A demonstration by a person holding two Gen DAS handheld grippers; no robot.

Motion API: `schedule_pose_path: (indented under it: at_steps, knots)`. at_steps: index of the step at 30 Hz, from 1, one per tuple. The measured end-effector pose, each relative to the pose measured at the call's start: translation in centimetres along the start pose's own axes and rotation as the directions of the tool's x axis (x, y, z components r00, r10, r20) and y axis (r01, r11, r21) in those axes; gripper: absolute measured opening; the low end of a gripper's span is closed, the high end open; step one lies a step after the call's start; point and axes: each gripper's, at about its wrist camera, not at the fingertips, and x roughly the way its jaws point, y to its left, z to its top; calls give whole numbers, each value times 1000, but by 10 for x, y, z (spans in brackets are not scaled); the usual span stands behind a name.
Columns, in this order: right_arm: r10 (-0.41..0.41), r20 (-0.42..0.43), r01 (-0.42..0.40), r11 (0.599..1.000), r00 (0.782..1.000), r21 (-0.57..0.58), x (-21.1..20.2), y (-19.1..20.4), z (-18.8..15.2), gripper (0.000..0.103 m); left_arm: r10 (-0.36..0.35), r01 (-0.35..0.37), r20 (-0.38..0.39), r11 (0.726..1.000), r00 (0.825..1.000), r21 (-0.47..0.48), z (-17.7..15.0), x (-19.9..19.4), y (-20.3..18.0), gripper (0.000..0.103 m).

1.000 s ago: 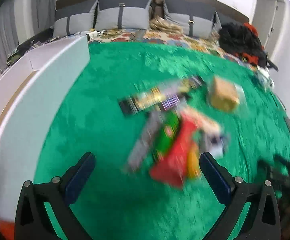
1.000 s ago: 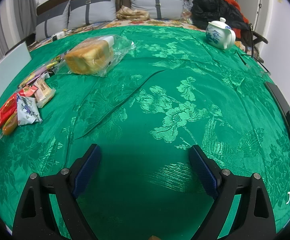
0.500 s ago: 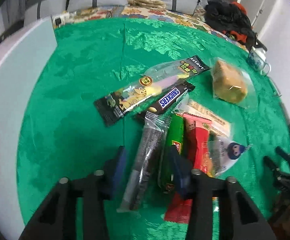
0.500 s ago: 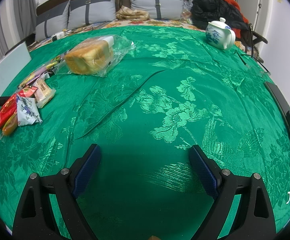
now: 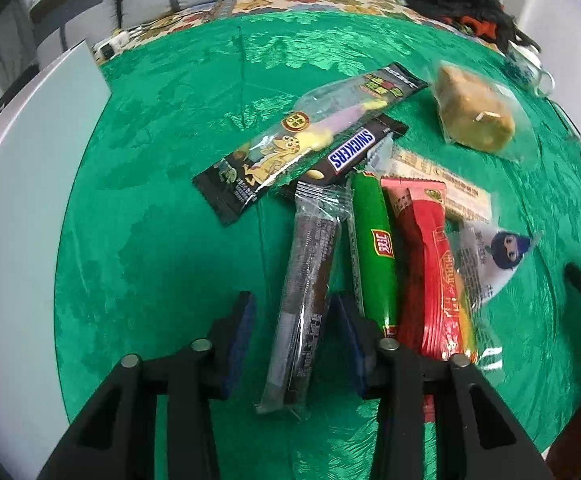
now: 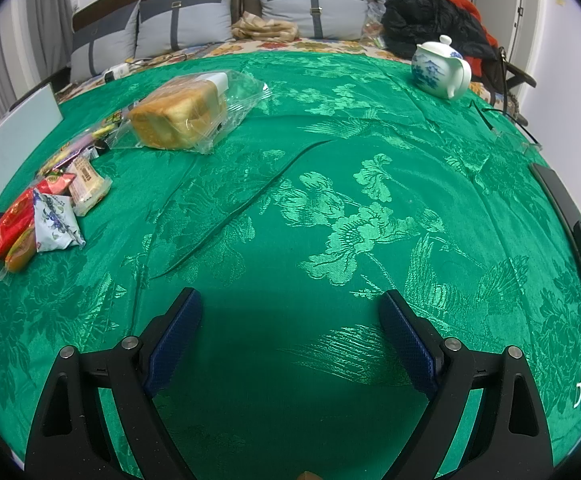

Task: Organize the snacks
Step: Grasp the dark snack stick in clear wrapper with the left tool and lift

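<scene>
Where wider before, left gripper (image 5: 292,320) now astride dark wafer pack (image 5: 306,292).

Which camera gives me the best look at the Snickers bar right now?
The left wrist view. The Snickers bar lies near the picture's middle with its white lettering readable, tucked partly under the long frog-print packet. In the right wrist view the snack pile sits far left and the bar cannot be made out.
</scene>
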Motion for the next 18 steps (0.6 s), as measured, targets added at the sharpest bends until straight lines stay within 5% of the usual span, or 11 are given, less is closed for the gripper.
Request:
schedule_pose_path:
  at_steps: [1, 10, 12, 14, 16, 18]
  knots:
    - [0, 0, 0, 1000, 1000, 0, 0, 0, 0, 93, 11, -11, 4, 1000, 1000, -9, -3, -2, 1, 18]
    - [-1, 0, 1, 1000, 1000, 0, 0, 0, 0, 93, 12, 0, 62, 980, 998, -199, -78, -33, 35, 19]
    - [-1, 0, 1, 1000, 1000, 0, 0, 0, 0, 93, -3, 24, 92, 973, 996, -228, -88, -37, 38, 26]
    - [-1, 0, 1, 1000, 1000, 0, 0, 0, 0, 93, -23, 49, 116, 971, 993, -234, -91, -37, 36, 60]
    - [-1, 1, 1, 1000, 1000, 0, 0, 0, 0, 93, 3, 23, 115, 975, 993, -223, -91, -34, 27, 77]
    - [-1, 1, 1, 1000, 1000, 0, 0, 0, 0, 93, 64, -43, 113, 983, 992, -177, -89, -30, 16, 78]
